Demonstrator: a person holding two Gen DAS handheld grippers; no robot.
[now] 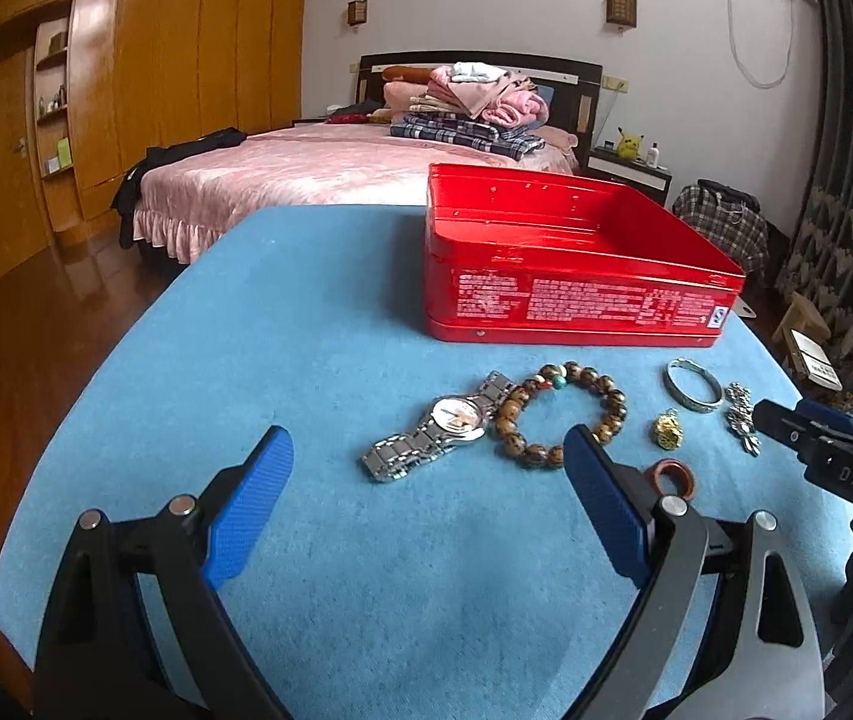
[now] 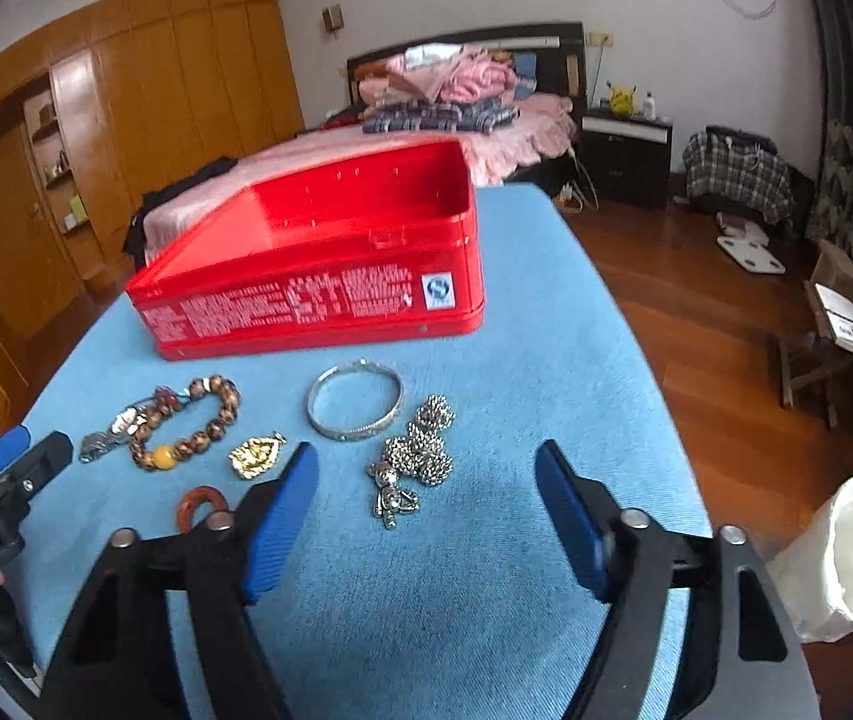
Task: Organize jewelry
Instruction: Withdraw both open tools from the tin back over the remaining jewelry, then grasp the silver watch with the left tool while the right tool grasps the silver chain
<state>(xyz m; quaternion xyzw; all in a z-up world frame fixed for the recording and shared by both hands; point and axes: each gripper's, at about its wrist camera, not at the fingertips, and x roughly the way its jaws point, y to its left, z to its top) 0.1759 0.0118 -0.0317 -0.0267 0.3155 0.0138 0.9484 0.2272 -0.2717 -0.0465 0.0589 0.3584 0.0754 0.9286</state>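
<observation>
An open red tin box stands on the blue cloth-covered table. In front of it lie a silver watch, a brown bead bracelet, a gold pendant, a silver bangle, a silver chain with a bear charm and a red-brown ring. My left gripper is open and empty, just short of the watch. My right gripper is open and empty, near the chain.
A bed with folded clothes stands behind the table. A wooden wardrobe fills the left wall. A nightstand, a stool and wood floor lie to the right. A white cup-like object shows at the right edge.
</observation>
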